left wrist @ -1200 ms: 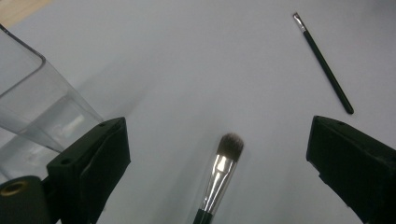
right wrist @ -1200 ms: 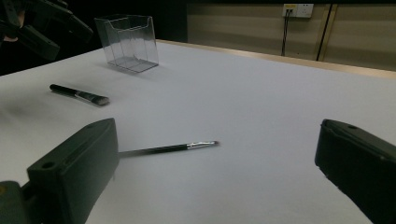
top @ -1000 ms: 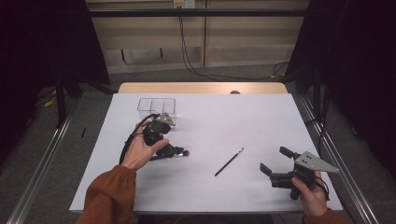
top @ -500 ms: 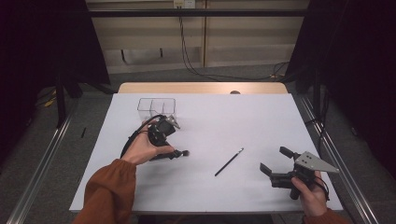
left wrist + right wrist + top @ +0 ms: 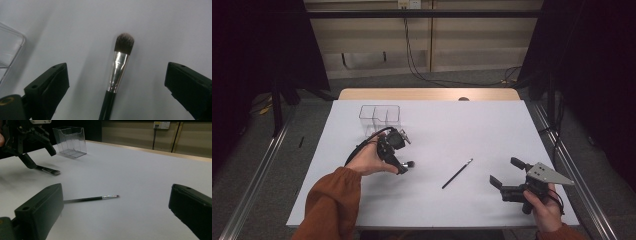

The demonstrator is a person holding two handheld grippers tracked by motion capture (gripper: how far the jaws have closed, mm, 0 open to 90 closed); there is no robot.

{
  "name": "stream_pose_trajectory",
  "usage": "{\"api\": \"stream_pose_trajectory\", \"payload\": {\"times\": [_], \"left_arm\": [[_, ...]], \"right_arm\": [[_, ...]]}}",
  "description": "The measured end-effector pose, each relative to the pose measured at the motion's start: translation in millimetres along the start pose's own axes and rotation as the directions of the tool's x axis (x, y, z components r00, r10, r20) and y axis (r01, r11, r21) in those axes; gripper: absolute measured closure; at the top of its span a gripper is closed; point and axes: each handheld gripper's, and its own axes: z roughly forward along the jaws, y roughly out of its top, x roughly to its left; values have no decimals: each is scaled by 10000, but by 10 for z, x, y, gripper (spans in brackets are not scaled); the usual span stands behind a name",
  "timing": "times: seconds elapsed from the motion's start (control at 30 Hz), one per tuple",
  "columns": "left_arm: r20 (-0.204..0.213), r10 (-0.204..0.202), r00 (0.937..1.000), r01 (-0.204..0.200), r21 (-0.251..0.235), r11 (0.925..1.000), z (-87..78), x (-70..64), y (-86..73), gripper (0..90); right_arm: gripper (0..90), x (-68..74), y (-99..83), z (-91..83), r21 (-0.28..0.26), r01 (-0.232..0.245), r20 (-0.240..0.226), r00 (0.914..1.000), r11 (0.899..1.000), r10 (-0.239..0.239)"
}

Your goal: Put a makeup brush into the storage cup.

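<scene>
Left gripper (image 5: 401, 161) open over makeup brush (image 5: 119, 67), brush flat on bench (image 5: 452, 125), centred between jaws, near clear organizer (image 5: 380, 118). I'd lower, close on ferrule, not bristles. Right gripper (image 5: 510, 179) open, idle; thin brush (image 5: 457, 173) lies mid-bench

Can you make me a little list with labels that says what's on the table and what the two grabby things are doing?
Table: white tabletop
Left gripper: open, jaws on either side of the brush
Thick brush: black-handled makeup brush with silver collar and dark bristles, lying flat on the table, not gripped
Thin brush: slim black brush with a small tip, lying alone mid-table
Right gripper: open, holding nothing, pointing toward the slim brush
Box: clear plastic organiser with compartments, behind the left gripper, looks empty
</scene>
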Motion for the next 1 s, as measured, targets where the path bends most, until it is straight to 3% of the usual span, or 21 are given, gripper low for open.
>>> {"api": "stream_pose_trajectory", "payload": {"times": [0.03,0.13,0.2,0.3,0.57,1.0], "left_arm": [[57,-77,10000,76,59,10000,11,-2,-2,86],[78,256,9996,-258,242,9994,37,0,3,129],[137,270,9995,-274,232,9994,59,-3,6,156],[139,490,9987,-496,445,9978,88,3,19,248],[300,494,9983,-514,701,9962,162,22,16,413],[438,576,9974,-618,1016,9929,201,6,51,576]], "right_arm": [[0,0,0,1,-4,-1,-4,10000,10000,1],[0,0,1,2,-36,-42,11,10000,10000,42],[0,3,2,1,-41,-88,10,10000,10000,88],[0,2,2,1,-37,-93,8,10000,10000,93],[0,-1,0,0,-15,-62,-5,10000,10000,62],[0,1,2,0,-36,-108,-8,9999,9999,108]]}}
